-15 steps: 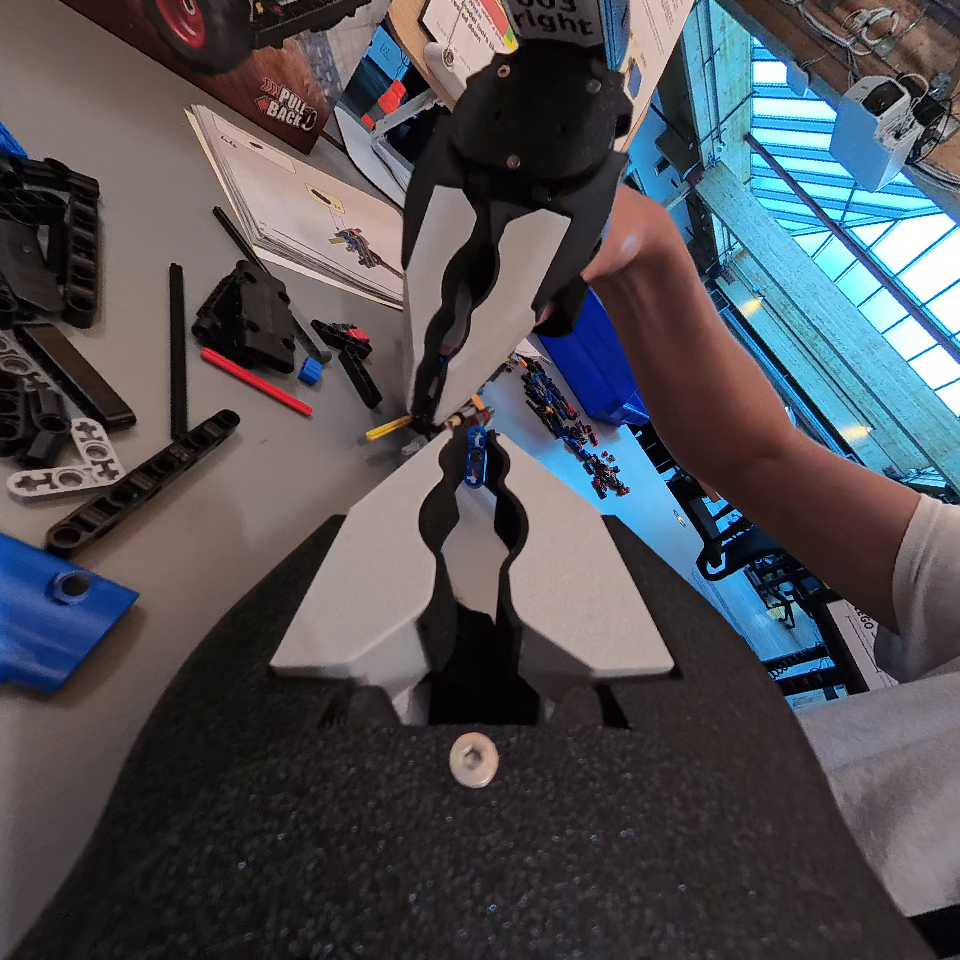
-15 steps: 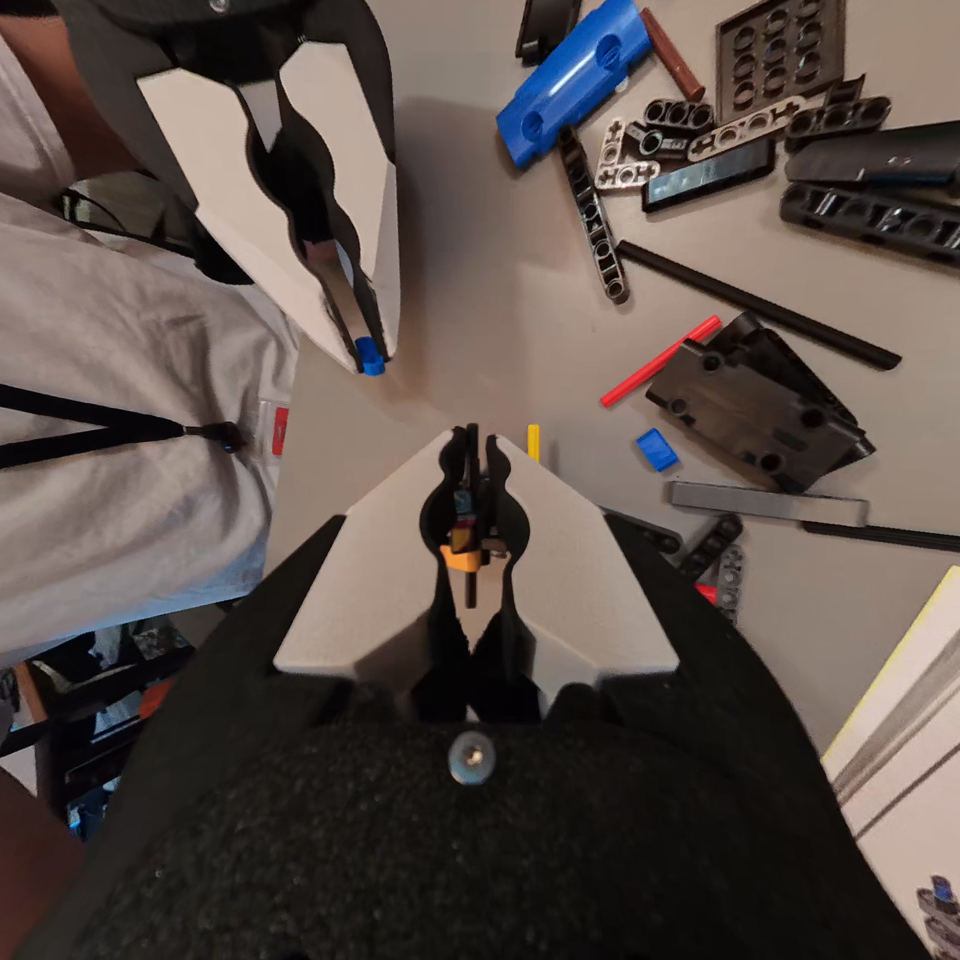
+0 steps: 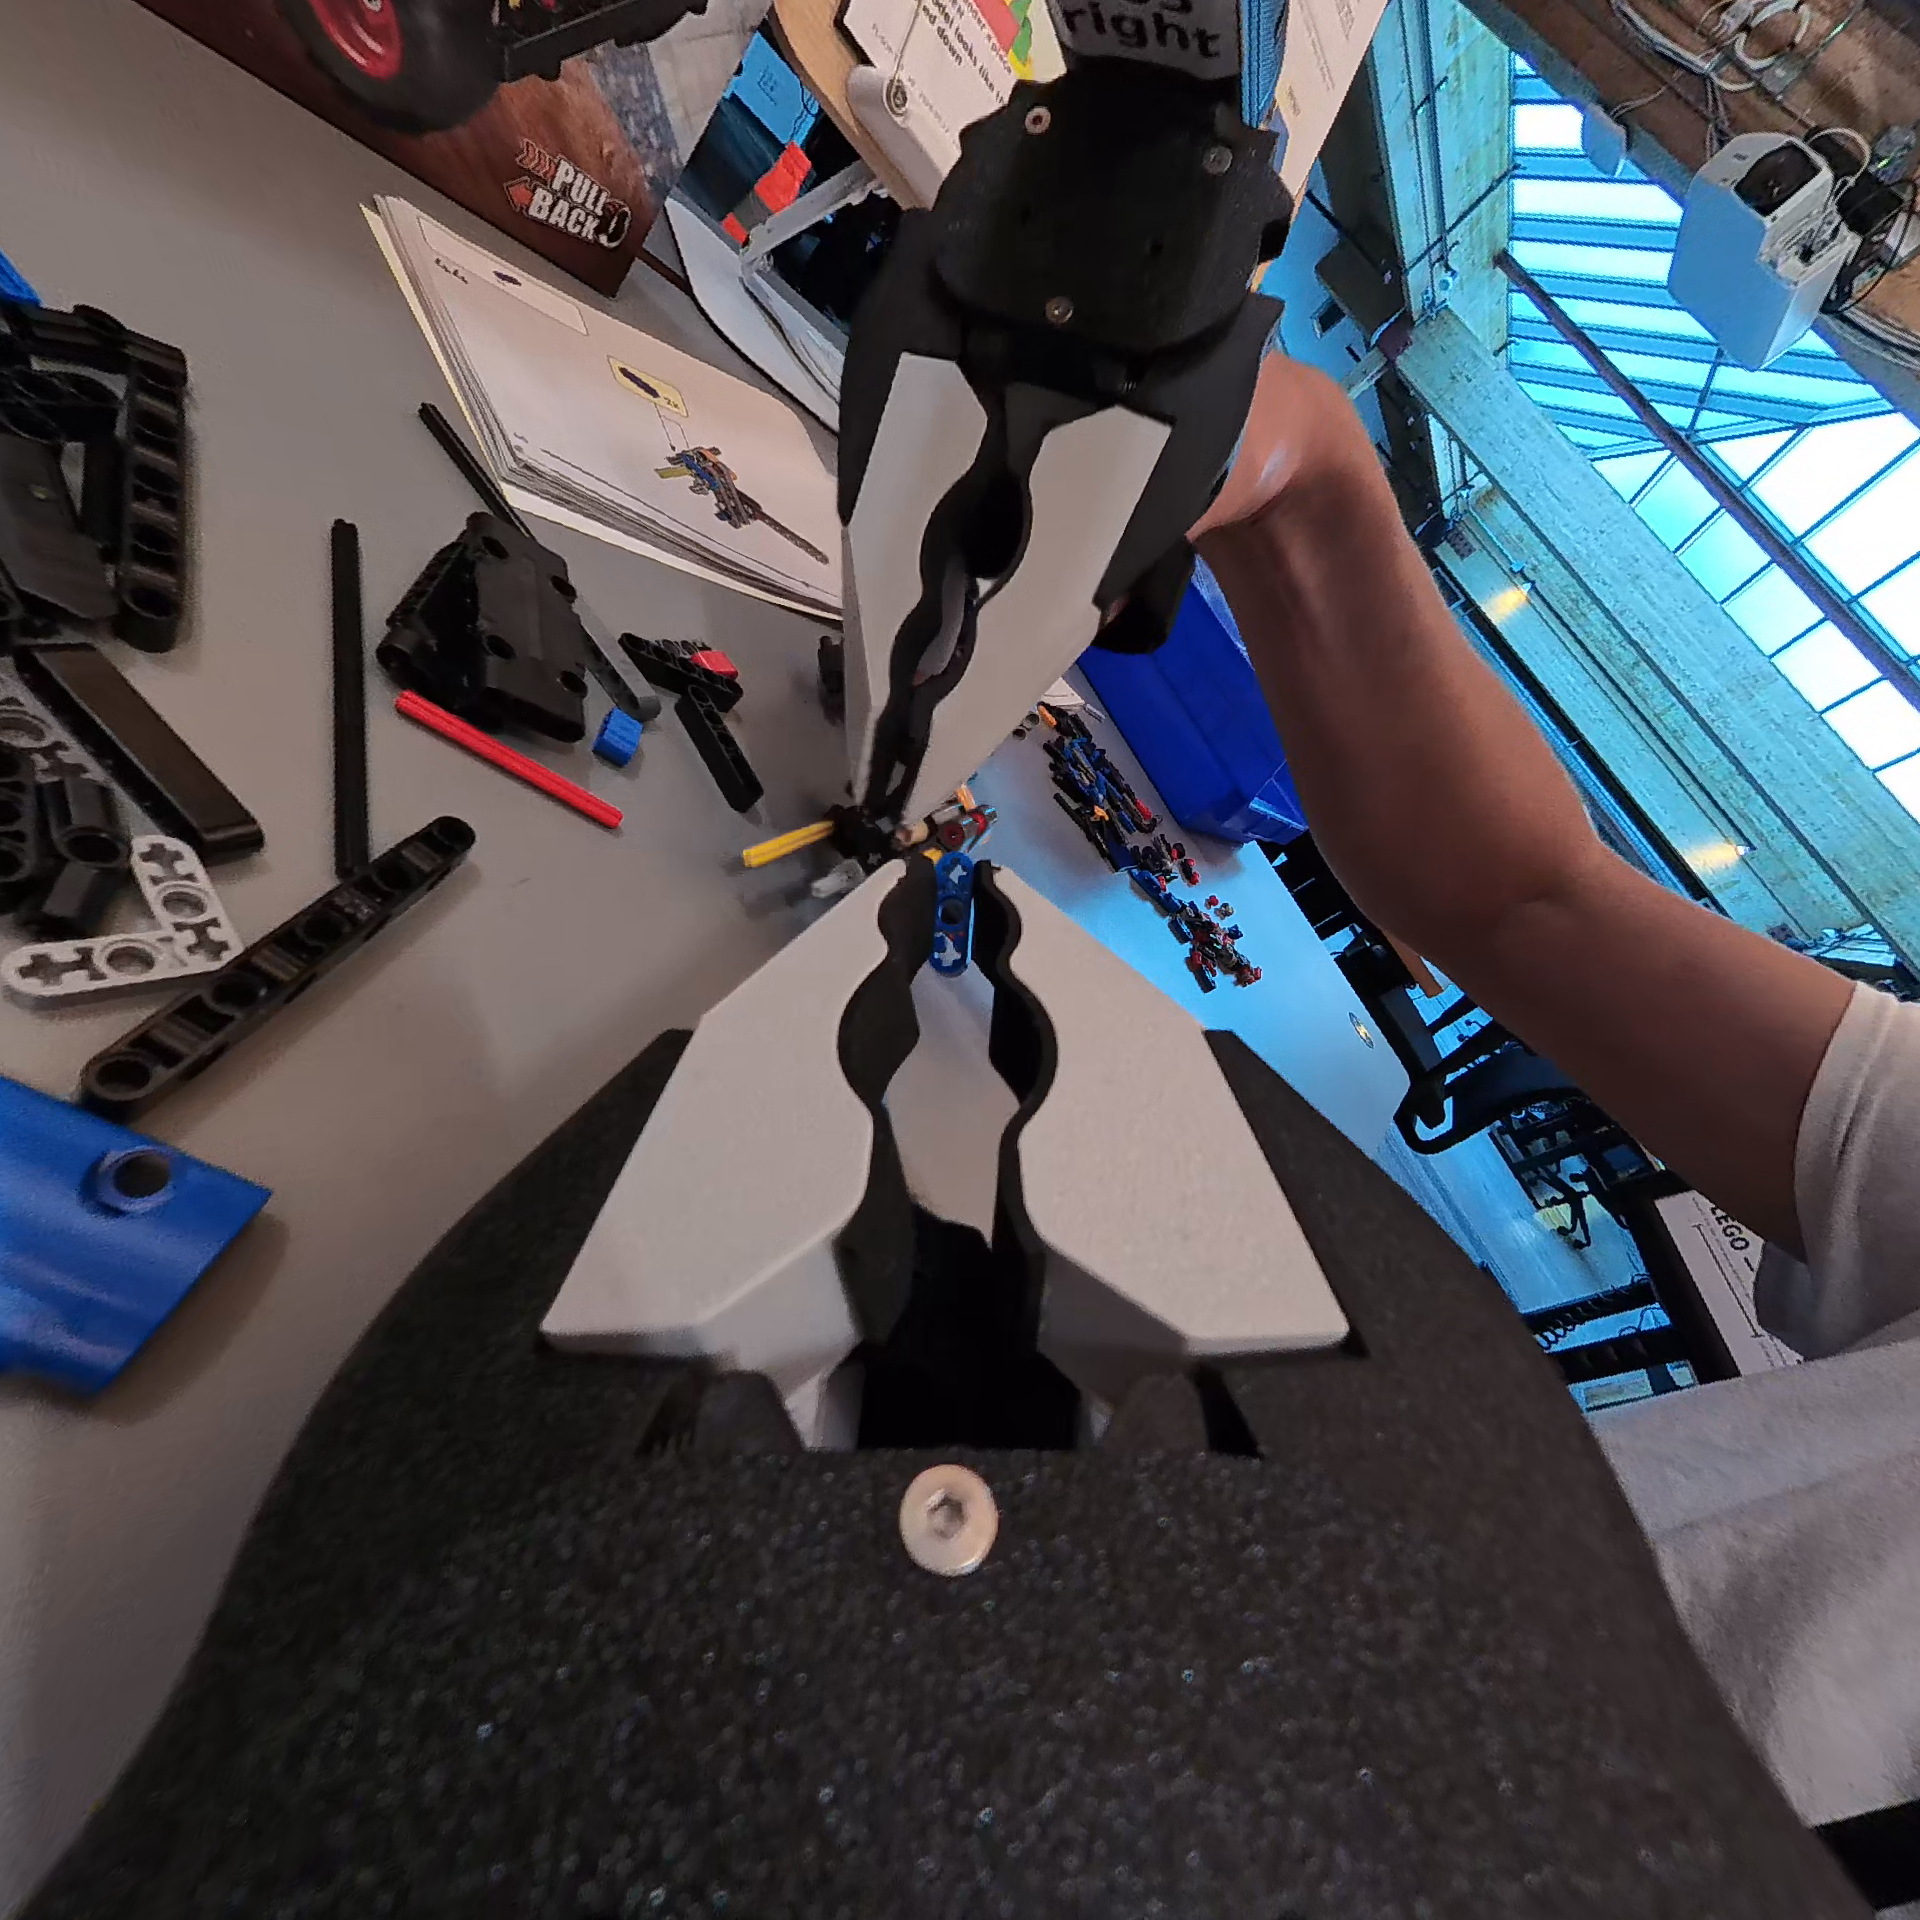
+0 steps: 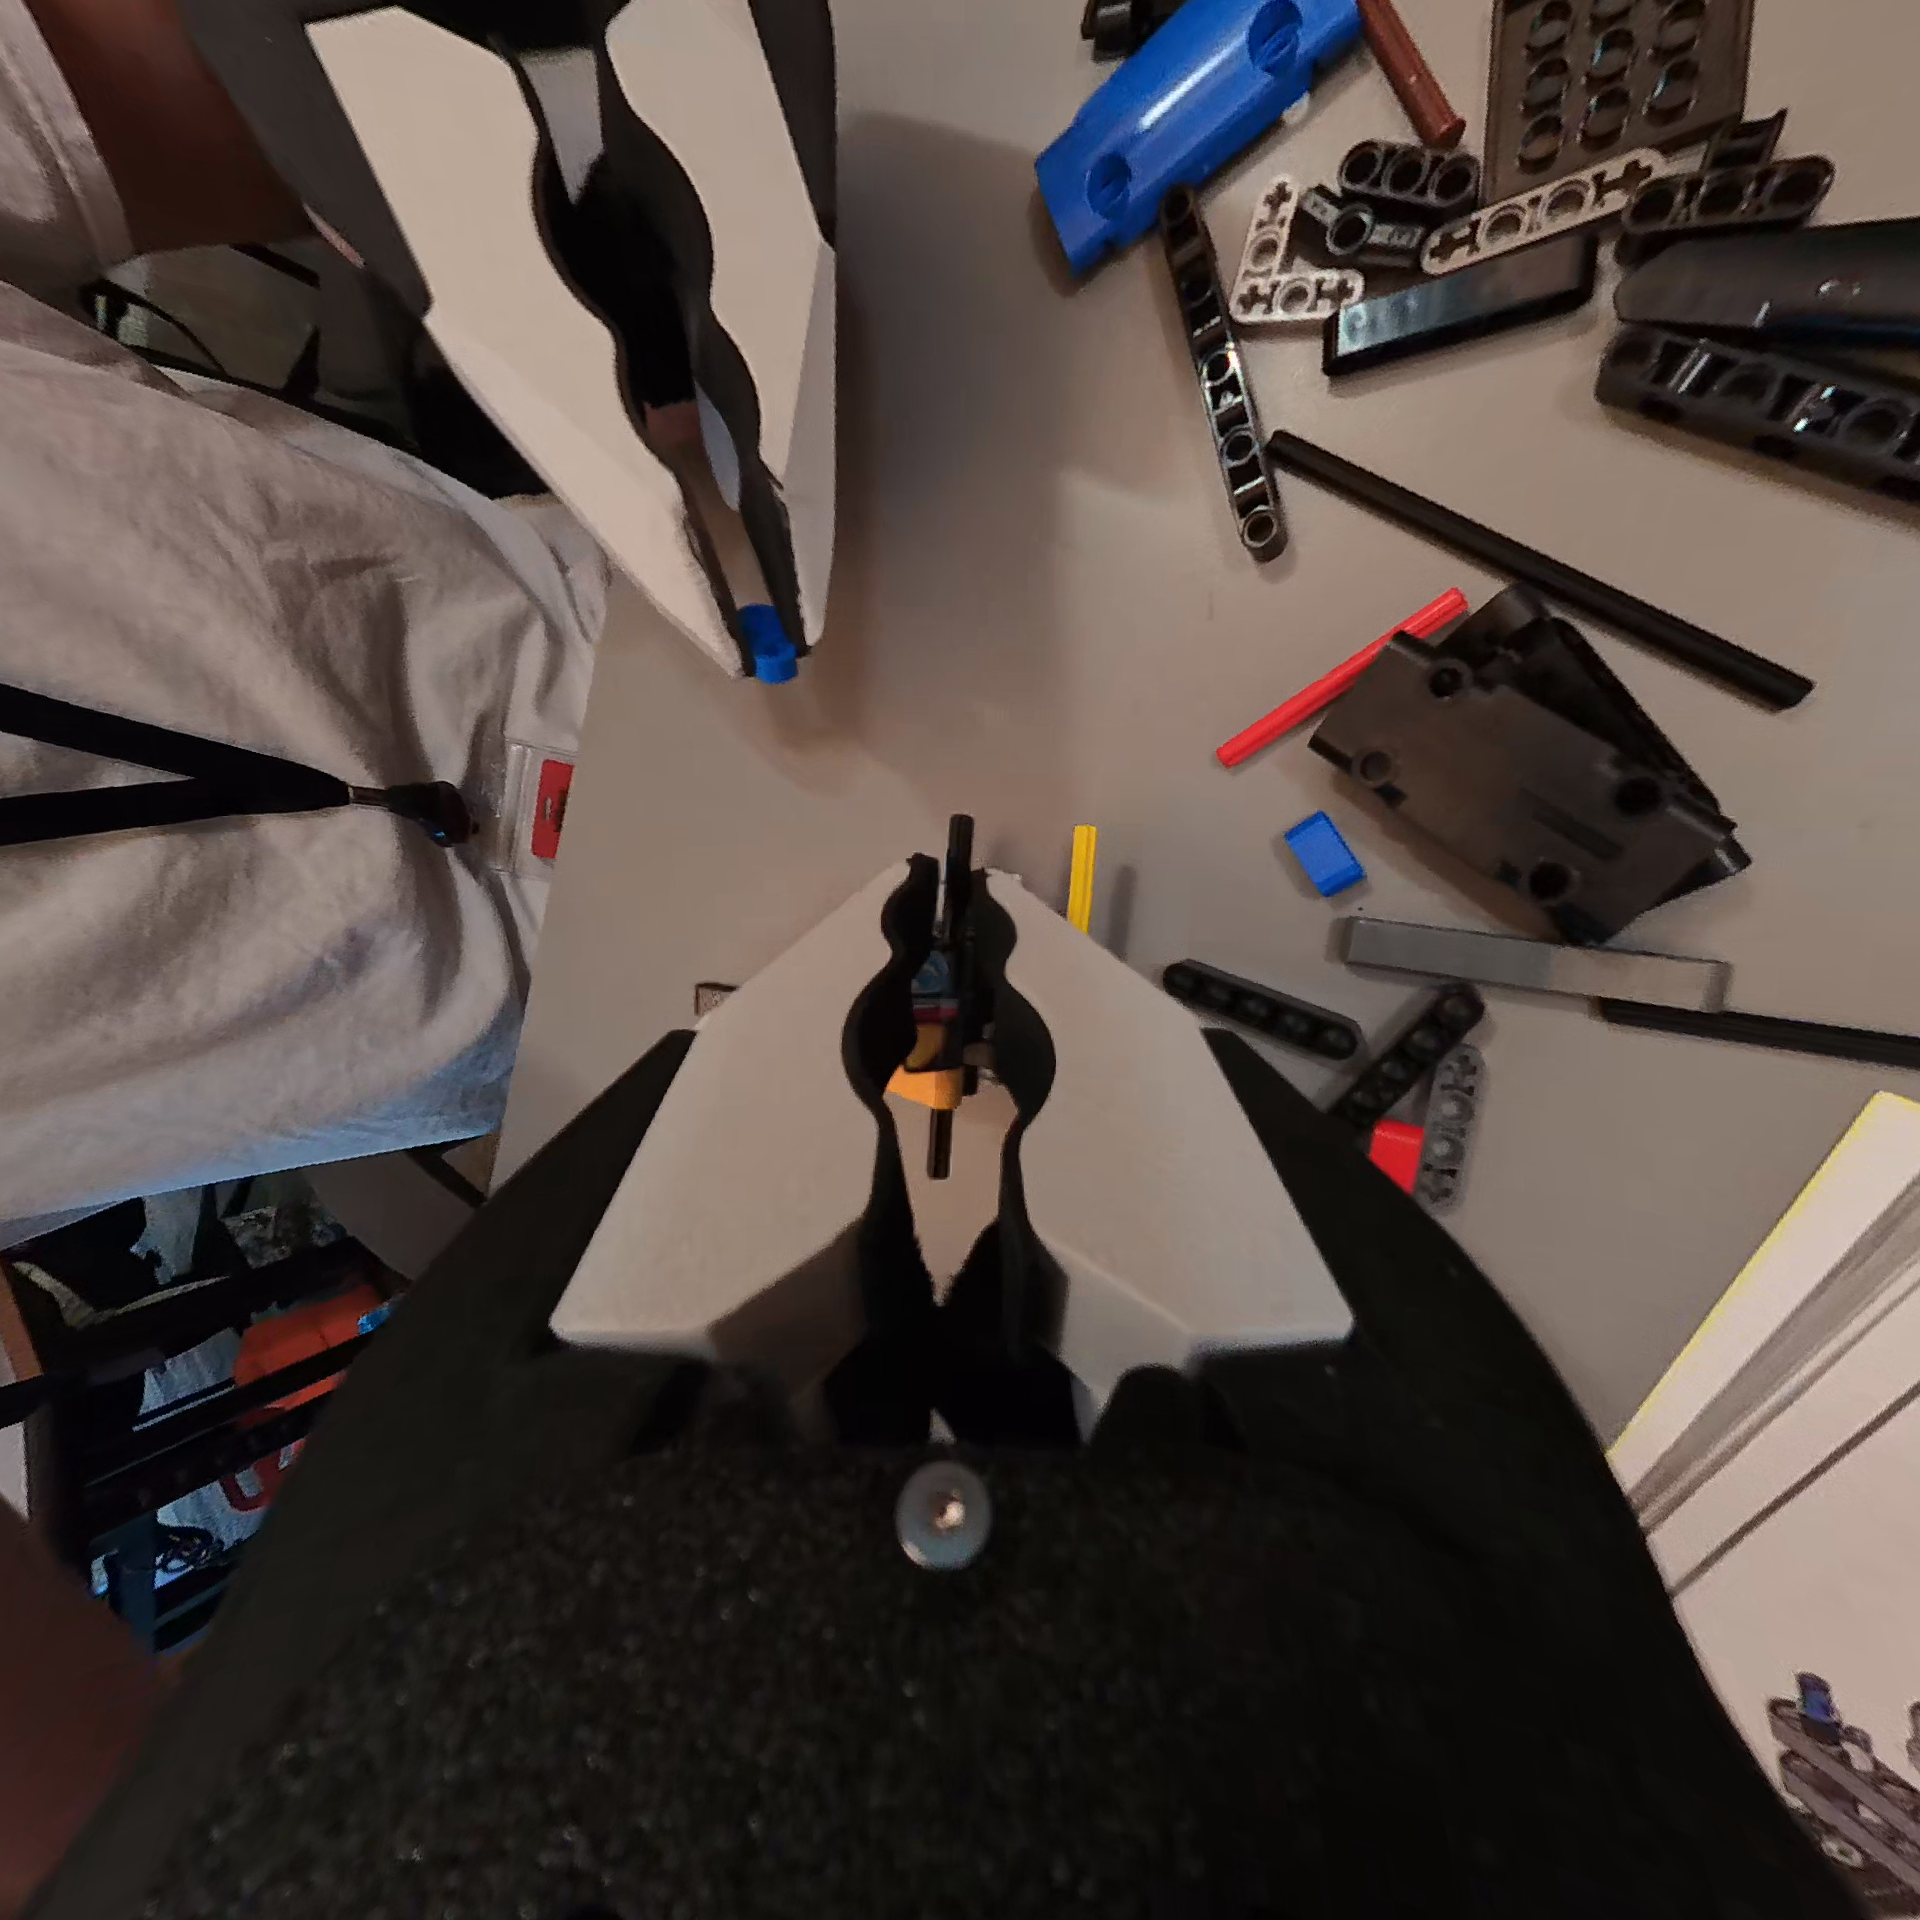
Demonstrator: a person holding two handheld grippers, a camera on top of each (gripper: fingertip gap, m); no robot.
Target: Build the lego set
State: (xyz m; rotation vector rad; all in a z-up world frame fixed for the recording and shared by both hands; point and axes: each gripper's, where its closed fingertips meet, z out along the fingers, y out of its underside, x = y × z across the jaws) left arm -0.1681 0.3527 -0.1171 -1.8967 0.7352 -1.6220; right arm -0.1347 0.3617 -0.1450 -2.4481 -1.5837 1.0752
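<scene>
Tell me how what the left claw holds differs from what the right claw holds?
The left claw pinches a single small blue piece; the right claw grips a small assembly of several parts, black, orange and blue. The blue piece sits right at the tips; the assembly runs back between the pads, a black rod poking past both ends. Both are held above the table.

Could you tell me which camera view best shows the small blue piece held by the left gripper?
The left wrist view: the blue piece shows side-on, holes visible, pinched at the left gripper tips. The right wrist view shows only its end poking out.
</scene>
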